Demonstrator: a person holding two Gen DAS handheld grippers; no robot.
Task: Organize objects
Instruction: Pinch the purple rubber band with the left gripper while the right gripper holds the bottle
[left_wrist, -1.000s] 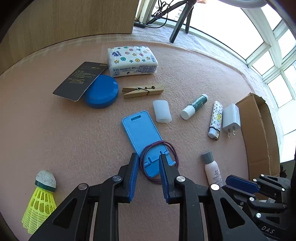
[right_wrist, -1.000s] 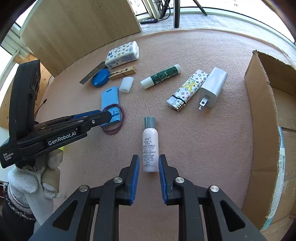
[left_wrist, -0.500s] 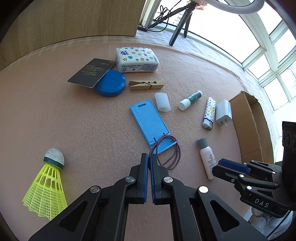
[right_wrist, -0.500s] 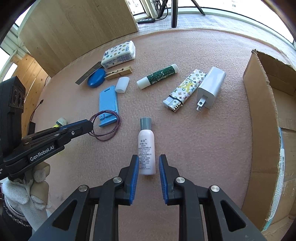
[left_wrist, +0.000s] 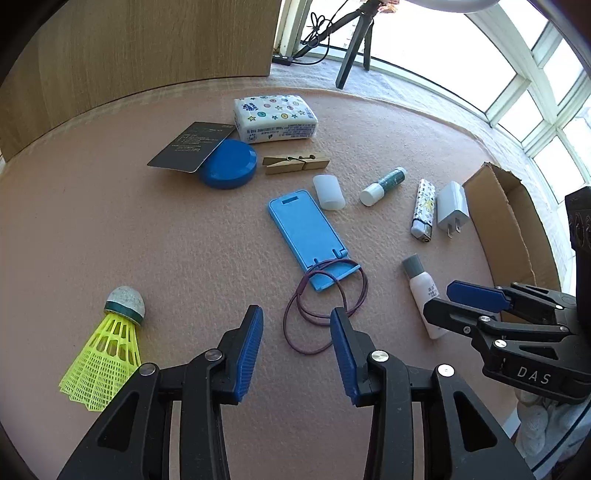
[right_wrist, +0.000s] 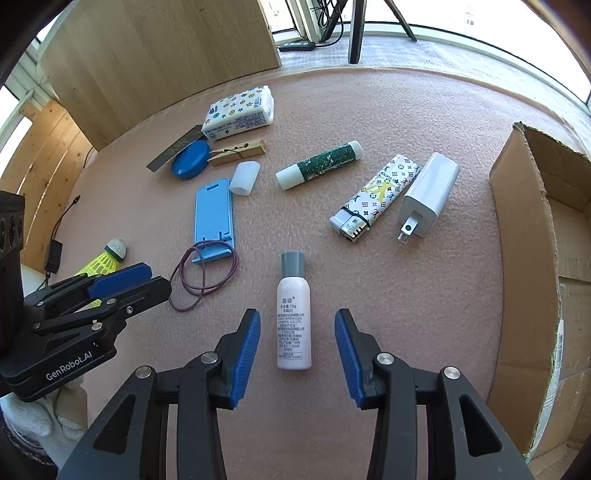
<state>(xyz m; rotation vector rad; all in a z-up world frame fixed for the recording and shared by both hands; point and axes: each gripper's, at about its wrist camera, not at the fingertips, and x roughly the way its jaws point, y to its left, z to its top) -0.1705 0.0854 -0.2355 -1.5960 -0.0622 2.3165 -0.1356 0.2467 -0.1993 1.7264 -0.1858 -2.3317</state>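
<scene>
strong daylight pours in from the windows (left_wrist: 517, 96) beyond the far edge of the pink felt surface (left_wrist: 147, 240), blowing the panes out to near white in both your wrist views. the felt is evenly bright; you see only short, soft shadows under the small items, such as the white bottle (right_wrist: 293, 317). focus is crisp across the middle, with no motion blur. fisheye distortion bows the surface's far edge and the cardboard box (right_wrist: 524, 258), and dark vignetting rounds off every corner of your frames.
</scene>
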